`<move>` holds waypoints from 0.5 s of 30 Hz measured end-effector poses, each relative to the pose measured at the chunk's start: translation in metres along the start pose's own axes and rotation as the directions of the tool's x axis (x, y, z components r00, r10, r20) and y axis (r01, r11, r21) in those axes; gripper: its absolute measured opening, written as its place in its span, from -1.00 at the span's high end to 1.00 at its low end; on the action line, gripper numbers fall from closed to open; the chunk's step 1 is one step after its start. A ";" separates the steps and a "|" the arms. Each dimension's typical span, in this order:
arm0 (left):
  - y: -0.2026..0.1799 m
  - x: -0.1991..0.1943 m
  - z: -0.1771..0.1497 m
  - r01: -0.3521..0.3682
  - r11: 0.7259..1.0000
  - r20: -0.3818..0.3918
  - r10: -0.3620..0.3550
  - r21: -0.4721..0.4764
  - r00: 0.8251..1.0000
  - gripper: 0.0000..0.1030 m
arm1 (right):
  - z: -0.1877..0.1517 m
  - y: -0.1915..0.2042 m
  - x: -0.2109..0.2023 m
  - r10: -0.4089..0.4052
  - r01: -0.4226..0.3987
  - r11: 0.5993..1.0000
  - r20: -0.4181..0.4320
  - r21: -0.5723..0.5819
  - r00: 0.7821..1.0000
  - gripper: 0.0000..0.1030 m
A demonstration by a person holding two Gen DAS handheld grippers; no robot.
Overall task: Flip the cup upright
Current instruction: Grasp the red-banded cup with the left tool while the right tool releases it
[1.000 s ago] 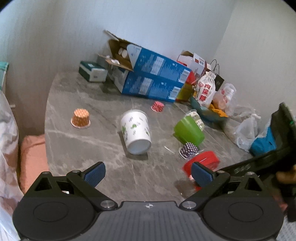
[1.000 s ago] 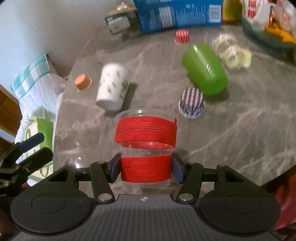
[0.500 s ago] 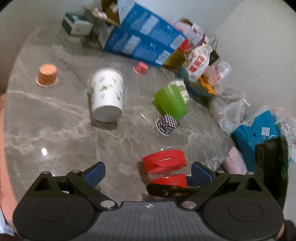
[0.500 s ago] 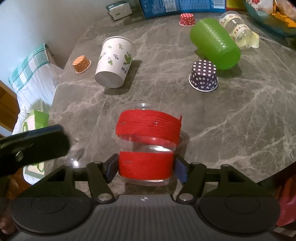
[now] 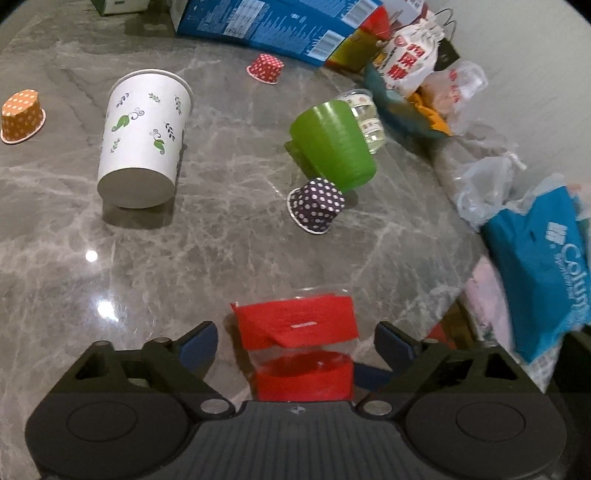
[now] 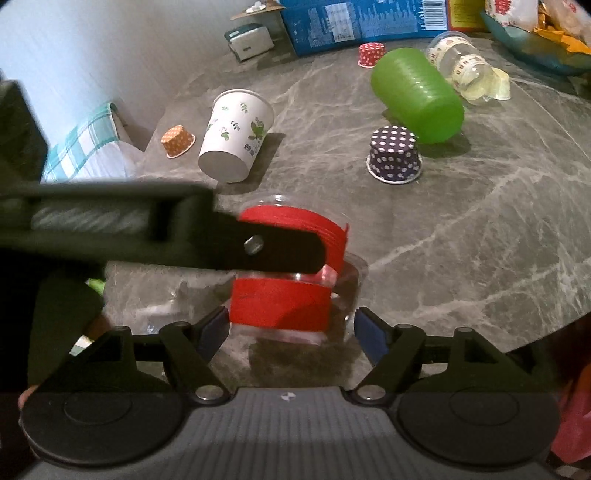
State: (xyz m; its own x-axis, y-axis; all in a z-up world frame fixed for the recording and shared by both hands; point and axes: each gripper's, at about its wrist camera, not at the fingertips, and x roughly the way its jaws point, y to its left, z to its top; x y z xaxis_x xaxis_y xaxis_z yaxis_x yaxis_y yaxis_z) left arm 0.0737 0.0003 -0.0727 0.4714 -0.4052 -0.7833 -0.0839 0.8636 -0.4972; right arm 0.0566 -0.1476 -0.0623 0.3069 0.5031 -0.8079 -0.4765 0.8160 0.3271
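Observation:
A clear plastic cup with two red bands [image 6: 284, 299] stands on the grey marble table near its front edge. My right gripper [image 6: 290, 330] is open, its blue pads apart on either side of the cup's base, not touching it. My left gripper [image 5: 295, 341] is open too and straddles the same cup [image 5: 299, 332] from the other side. One left finger [image 6: 280, 247] crosses in front of the cup's upper band in the right wrist view.
A white leaf-print paper cup [image 5: 142, 138] and a green cup [image 5: 334, 146] lie on their sides further back. A purple dotted cup [image 5: 316, 206], an orange one [image 5: 20, 114] and a red one [image 5: 266, 68] stand upside down. Blue boxes [image 5: 266, 26] and bags [image 5: 546, 258] line the back and right.
My right gripper has opened and let go of the red-banded cup, which now stands on the table. My left gripper has moved in around the cup.

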 end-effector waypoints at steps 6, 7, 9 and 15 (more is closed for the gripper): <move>-0.011 0.011 0.002 -0.062 0.998 -0.005 0.062 -0.003 0.998 -0.70 | -0.009 -0.016 -0.016 0.031 -0.032 0.999 0.039 0.018 0.999 -0.47; -0.014 0.013 0.002 -0.070 0.998 -0.008 0.070 -0.004 0.998 -0.66 | -0.010 -0.019 -0.018 0.036 -0.037 0.999 0.042 0.019 0.998 -0.47; -0.016 0.018 0.002 -0.083 0.996 -0.016 0.083 -0.018 0.996 -0.59 | -0.012 -0.022 -0.020 0.047 -0.048 0.999 0.051 0.023 0.998 -0.47; -0.020 0.021 0.002 -0.113 0.993 -0.006 0.113 -0.043 0.994 -0.48 | -0.018 -0.030 -0.024 0.095 -0.097 0.995 0.066 0.020 0.993 -0.47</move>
State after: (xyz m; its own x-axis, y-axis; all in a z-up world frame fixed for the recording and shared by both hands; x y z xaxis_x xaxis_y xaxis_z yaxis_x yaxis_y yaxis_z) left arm 0.0876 -0.0250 -0.0786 0.4533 -0.3070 -0.8368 -0.1742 0.8902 -0.4209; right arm 0.0485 -0.1894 -0.0618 0.3135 0.5961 -0.7392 -0.4877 0.7690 0.4133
